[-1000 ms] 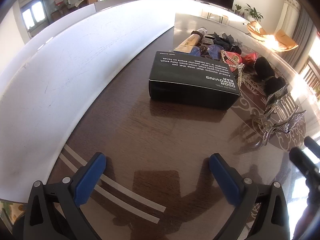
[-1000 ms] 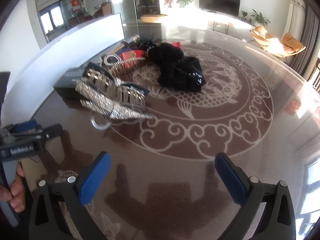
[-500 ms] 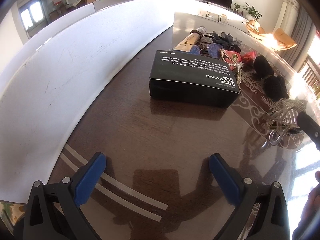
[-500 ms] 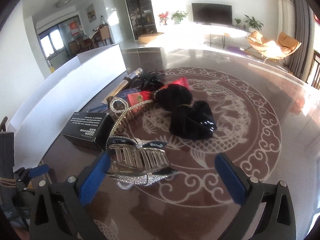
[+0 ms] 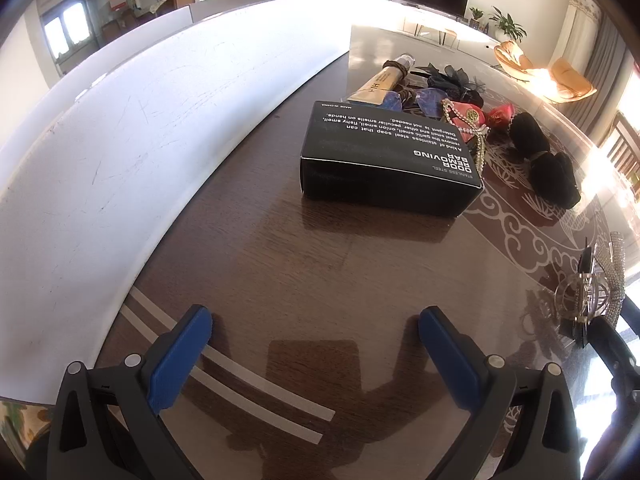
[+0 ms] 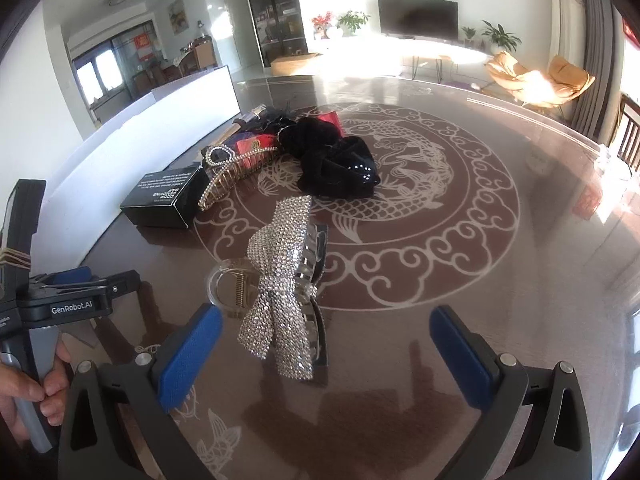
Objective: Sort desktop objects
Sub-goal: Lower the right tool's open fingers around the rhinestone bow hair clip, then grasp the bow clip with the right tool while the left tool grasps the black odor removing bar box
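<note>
- Silver rhinestone bow hair clip (image 6: 280,280) sparkling between the right gripper (image 6: 326,344)'s 2 blue pads (image 6: 188,356), clear teeth underneath.
- Dark brown table (image 6: 540,280) ahead, cream dragon-and-cloud pattern across it.
- Black box (image 5: 390,160) beyond the left gripper (image 5: 314,346), white lettering on top.
- Black velvet scrunchies (image 6: 336,160) farther out.
- Gold, pearl-edged clip (image 6: 232,178) beside the box.
- White board (image 5: 120,140), left of the tongs.

— You have a glass-topped table (image 6: 520,280) with a white dragon and cloud pattern. What lies beyond it?

— You will see a dark television (image 6: 417,16) on the far wall, potted plants (image 6: 500,36) beside it, and two tan chairs (image 6: 536,76) in sunlight at the right.

— And on your left?

— A long white board (image 5: 140,140) stands along the table edge.
</note>
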`<state>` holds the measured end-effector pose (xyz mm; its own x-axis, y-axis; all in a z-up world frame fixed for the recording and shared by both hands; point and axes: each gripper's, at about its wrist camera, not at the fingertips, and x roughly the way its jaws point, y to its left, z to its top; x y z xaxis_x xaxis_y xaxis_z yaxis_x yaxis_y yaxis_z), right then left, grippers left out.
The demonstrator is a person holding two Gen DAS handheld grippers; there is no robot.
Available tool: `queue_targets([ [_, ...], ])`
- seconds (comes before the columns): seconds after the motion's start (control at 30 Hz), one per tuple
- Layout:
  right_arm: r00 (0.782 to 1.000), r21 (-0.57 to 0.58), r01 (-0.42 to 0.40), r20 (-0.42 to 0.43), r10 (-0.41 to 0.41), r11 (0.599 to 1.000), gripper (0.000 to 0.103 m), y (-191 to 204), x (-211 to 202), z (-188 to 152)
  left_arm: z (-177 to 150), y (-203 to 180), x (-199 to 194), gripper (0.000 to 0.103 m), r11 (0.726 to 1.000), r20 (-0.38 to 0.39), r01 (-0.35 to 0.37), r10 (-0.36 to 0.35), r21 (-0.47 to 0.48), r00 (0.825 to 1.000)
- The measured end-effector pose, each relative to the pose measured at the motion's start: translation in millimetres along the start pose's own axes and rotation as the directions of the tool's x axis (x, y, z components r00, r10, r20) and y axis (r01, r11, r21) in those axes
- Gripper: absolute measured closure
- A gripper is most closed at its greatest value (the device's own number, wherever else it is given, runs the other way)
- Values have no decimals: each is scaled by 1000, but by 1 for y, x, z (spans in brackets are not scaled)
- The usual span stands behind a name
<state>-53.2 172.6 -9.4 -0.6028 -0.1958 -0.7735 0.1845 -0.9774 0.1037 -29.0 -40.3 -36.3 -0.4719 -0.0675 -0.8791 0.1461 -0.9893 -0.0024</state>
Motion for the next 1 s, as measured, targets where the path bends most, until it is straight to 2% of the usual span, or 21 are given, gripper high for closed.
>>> queue_targets([
  [0.07,999,-26,-27,-39,25,999,0,7,17,2,0,0,0,0,1000,-2,2,-2,2,1000],
  [0.23,998,-138,-2,-56,-6,990,0,23,30,5,-1,0,-1,0,1000,-1,-2,2,-1,1000],
  [0.3,997,-134,42,-61,-51,990,0,15,32,8,0,0,-1,0,1000,-2,-4,4,-5,1000],
  [0.4,996,-92,69,-58,-75,993,0,-2,34,13,4,0,0,0,1000,-25,-3,2,-18,1000],
  [0.47,995,-89,74,-58,-80,993,0,-6,35,15,10,3,-2,0,995,-29,72,-74,-69,997],
  [0.53,995,-91,76,-58,-82,993,0,-5,36,16,19,8,-3,0,978,-21,115,-120,-172,992],
  [0.6,995,-91,76,-57,-82,993,0,-5,36,16,31,9,-1,0,962,-20,92,-100,-258,995],
  [0.67,995,-91,77,-57,-82,993,0,-6,36,16,42,1,5,0,954,-24,65,-75,-293,997],
  [0.77,995,-91,77,-57,-82,993,0,-5,35,16,49,-23,15,0,966,-44,27,-39,-257,998],
  [0.9,995,-91,77,-57,-82,993,0,-6,35,16,49,-46,25,0,980,-54,-77,68,-183,996],
  [1.0,995,-91,77,-57,-82,993,0,-5,35,16,45,-46,22,0,981,-39,-60,54,-184,998],
])
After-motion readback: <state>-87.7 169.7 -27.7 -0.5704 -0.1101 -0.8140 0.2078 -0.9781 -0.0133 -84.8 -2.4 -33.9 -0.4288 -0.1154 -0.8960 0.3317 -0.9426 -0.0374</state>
